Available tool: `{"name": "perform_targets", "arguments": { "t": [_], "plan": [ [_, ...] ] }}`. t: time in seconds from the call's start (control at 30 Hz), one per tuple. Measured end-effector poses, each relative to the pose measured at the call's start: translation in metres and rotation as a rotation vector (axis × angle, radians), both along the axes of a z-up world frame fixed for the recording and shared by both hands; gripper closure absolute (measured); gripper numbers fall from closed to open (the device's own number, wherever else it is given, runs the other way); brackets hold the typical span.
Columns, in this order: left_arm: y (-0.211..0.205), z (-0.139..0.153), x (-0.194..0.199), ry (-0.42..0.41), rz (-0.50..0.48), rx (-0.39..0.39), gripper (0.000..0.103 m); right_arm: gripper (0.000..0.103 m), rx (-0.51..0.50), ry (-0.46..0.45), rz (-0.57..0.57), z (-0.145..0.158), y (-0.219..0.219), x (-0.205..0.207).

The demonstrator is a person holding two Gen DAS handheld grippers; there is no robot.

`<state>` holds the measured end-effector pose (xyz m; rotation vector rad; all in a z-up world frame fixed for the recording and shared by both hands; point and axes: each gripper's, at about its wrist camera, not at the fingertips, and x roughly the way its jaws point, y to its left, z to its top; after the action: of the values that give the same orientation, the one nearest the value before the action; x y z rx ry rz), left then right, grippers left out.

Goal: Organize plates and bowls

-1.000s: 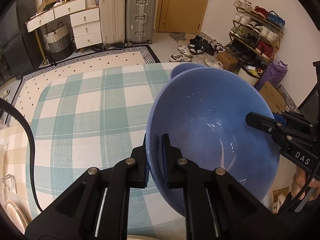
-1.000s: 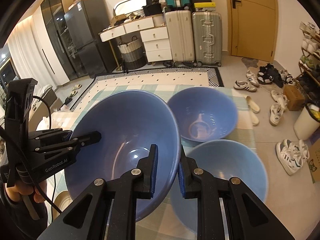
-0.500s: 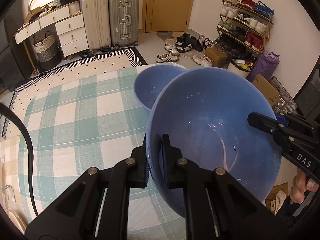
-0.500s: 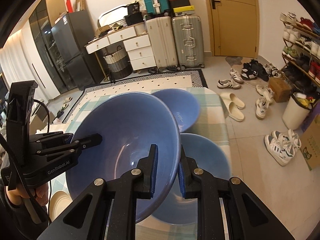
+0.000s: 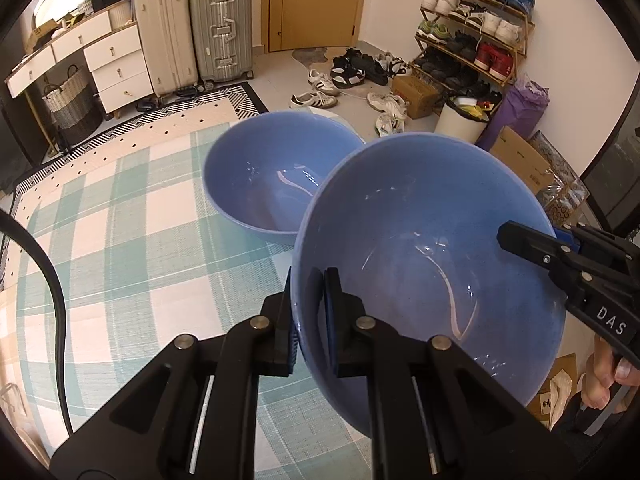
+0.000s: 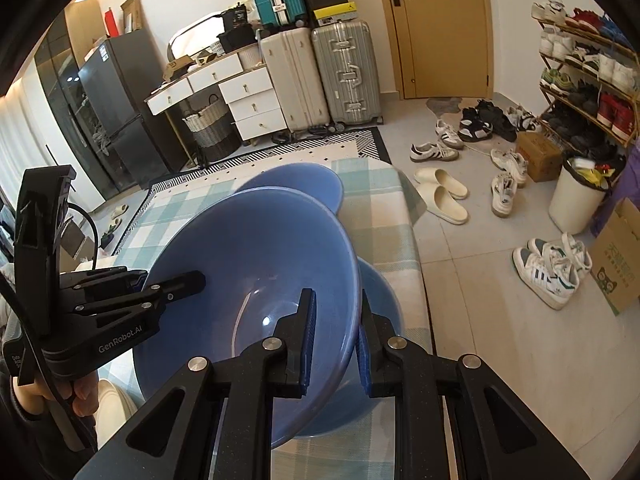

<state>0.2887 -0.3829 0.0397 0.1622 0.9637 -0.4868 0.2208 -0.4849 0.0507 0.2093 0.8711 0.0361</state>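
Both grippers hold one large blue bowl (image 5: pixel 432 240) above the table, tilted. My left gripper (image 5: pixel 310 312) is shut on its near-left rim. My right gripper (image 6: pixel 335 336) is shut on the opposite rim; it shows in the left wrist view (image 5: pixel 520 240) at the bowl's right edge. The held bowl (image 6: pixel 256 276) fills the right wrist view. A second blue bowl (image 5: pixel 276 176) stands on the checked tablecloth beyond it, also in the right wrist view (image 6: pixel 296 178). A third blue bowl (image 6: pixel 380 296) sits under the held one, mostly hidden.
The green-and-white checked tablecloth (image 5: pixel 120 240) covers the table; its right edge (image 6: pixel 412 240) drops to the floor. A cream plate (image 6: pixel 112 404) lies at the left near edge. Shoes, a shoe rack (image 5: pixel 476 28), suitcases and drawers stand beyond.
Both grippers have carried the held bowl back toward me and up. The far bowl has come more into view, and the third bowl is now mostly covered.
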Motion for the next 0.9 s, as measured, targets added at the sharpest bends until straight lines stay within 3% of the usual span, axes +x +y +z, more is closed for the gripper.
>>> {"name": "perform_targets", "arguments": {
  "t": [0.5, 0.77, 0.9],
  "plan": [
    [-0.012, -0.042, 0.017, 0.045, -0.015, 0.033, 0.095, 0.085, 0.018, 0.061, -0.015, -0.035, -0.011, 0.005],
    [-0.013, -0.049, 0.014, 0.026, -0.006, 0.053, 0.095, 0.085, 0.020, 0.087, -0.009, -0.049, -0.009, 0.006],
    [-0.011, -0.057, 0.017, 0.055, -0.010, 0.044, 0.095, 0.085, 0.021, 0.086, -0.016, -0.050, -0.012, 0.008]
  ]
}}
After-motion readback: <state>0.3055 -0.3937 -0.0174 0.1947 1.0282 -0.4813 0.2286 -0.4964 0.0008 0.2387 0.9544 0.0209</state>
